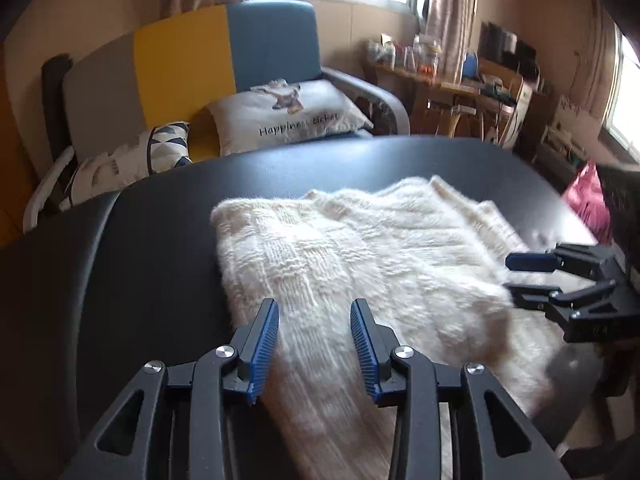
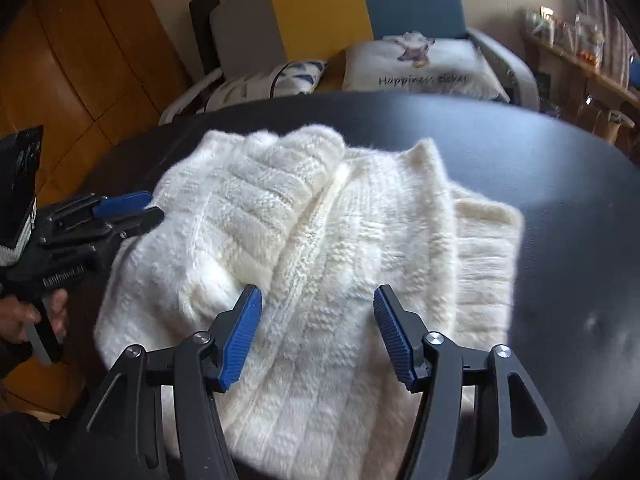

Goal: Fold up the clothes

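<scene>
left tool (image 1: 314,306) open over white sweater (image 1: 360,256), black table (image 1: 160,220).

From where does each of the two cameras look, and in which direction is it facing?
Left wrist: sits behind the left gripper, looks down over the white sweater on the black table; the right gripper shows at right.
Right wrist: sits behind the right gripper, looks down on the sweater; the left gripper and a hand show at left.
Shared: sweater, table, sofa, both grippers with jaws apart.

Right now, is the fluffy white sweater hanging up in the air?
No, the white sweater lies flat on the dark table, and neither the left gripper nor the right gripper is pinching it.
</scene>
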`<state>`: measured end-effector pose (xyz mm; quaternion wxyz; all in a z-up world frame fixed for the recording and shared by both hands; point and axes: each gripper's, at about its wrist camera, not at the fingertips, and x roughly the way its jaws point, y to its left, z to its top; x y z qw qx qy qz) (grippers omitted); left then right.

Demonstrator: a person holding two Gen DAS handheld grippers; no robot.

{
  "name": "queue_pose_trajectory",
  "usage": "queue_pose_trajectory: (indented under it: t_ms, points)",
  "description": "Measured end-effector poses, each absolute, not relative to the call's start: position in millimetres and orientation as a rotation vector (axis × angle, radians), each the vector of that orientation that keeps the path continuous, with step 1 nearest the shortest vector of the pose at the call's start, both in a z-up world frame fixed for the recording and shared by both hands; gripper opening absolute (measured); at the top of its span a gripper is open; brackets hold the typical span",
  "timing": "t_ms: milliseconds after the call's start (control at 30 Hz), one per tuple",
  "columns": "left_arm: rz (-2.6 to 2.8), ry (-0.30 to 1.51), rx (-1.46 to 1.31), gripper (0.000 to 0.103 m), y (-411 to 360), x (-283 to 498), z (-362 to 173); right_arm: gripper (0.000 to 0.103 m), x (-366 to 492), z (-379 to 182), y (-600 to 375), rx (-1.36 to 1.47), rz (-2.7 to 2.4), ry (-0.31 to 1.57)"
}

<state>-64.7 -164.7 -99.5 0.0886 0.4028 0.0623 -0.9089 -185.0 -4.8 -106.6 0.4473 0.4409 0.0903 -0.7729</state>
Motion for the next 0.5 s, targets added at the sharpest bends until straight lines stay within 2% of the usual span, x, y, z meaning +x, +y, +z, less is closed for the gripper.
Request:
queue_pose_trajectory:
  t_ms: [100,167,300,367,500]
  points:
    - [-2.751,0.167,1.18,0.037,-147.2,-42.0,-96.9,0.061,-161.6,-86.5,10.3,1.013,-1.871,0.215]
    - [-2.75,0.158,1.25,0.037,-131.8,-34.1,-110.6,0.061,-142.1,-81.1,16.0,0.985,-1.856,0.276]
    - [-2.726,0.076,1.341,0.037,-111.1,-25.5,-143.6,0.061,-130.9,-119.3,5.8,1.12,-1.845,0.38]
    - [-2.739,0.058,1.326,0.037,-111.6,-24.0,-147.2,0.065,-127.3,-133.3,5.6,1.121,-1.86,0.333]
    - [-2.754,0.074,1.38,0.038,-124.9,-22.7,-145.8,0.065,-118.1,-134.7,5.7,1.129,-1.87,0.263]
